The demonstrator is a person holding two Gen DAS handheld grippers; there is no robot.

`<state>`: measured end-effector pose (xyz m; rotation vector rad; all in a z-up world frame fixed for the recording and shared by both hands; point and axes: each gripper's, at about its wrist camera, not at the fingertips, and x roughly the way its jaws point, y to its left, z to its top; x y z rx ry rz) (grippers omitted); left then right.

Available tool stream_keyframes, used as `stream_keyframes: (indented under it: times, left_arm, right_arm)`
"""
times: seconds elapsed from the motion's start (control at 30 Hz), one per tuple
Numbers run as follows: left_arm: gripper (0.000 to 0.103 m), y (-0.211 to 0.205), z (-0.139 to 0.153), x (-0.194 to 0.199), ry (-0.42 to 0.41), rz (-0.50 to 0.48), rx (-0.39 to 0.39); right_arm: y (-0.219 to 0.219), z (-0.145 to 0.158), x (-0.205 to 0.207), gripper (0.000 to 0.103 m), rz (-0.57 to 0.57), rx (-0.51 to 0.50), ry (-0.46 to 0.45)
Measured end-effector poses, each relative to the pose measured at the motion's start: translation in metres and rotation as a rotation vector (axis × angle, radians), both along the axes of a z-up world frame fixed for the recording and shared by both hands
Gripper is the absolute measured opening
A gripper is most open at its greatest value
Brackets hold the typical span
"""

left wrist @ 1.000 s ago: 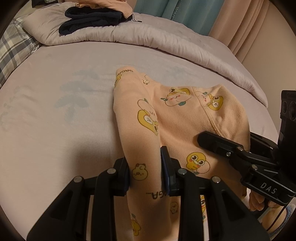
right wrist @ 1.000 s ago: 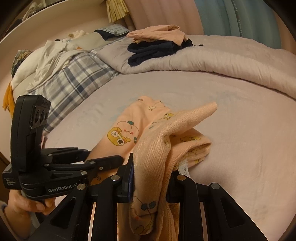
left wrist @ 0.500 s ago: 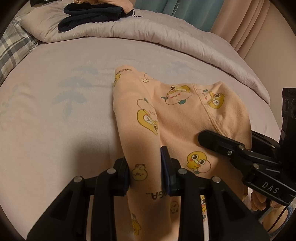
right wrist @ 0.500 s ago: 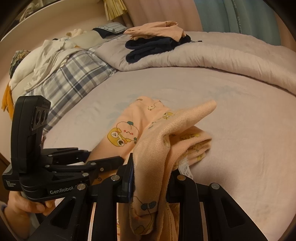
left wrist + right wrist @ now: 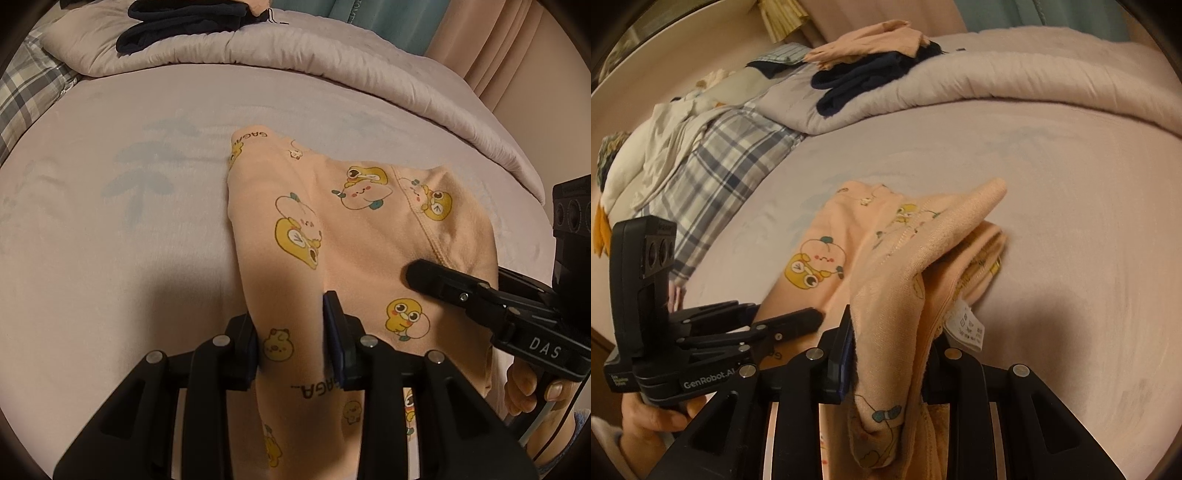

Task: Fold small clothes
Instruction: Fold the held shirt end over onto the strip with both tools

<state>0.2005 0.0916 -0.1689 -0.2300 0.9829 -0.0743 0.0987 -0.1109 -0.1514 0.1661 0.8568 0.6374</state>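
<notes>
From the left wrist camera, the left gripper [image 5: 291, 338] is closed on a raised fold of the peach cotton child's garment printed with yellow ducks and pale peaches [image 5: 354, 236], the cloth pinched between its two black fingers; ahead of that grip the garment lies spread on the pale lilac bedsheet [image 5: 110, 240], its far corner just beyond the fingertips and slightly left; to the right of the left gripper, the right gripper [image 5: 436, 275] lies low over the same garment, one black finger resting on the cloth near a seam; from here I cannot tell how its jaws stand; farther ahead a rolled lilac quilt [image 5: 332, 55] crosses the bed, with a dark navy folded garment [image 5: 184, 22] on it.

From the right wrist camera, the right gripper [image 5: 886, 345] clamps a thick bunch of the peach garment [image 5: 886, 258], which is lifted into a ridge running forward and right from the fingers; a white care label [image 5: 966, 326] hangs just right of the grip; the left gripper [image 5: 790, 319] sits close to the left, its fingers on the cloth; a blue-and-white plaid cloth [image 5: 720, 166] lies far ahead on the left.
</notes>
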Motion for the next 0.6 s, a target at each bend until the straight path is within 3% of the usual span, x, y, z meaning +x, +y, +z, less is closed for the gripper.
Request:
stream_keyframes:
  times: [0.4, 0.6]
  left_arm:
    - [0.037, -0.0002, -0.0028, 0.0000, 0.010, 0.009, 0.010]
    - [0.046, 0.0005, -0.0042, 0.0009, 0.018, 0.020, 0.026]
  right_arm:
    - [-0.0015, -0.0036, 0.0035, 0.027, -0.026, -0.018, 0.024]
    - [-0.0030, -0.0049, 0.0037, 0.028, -0.035, -0.025, 0.027]
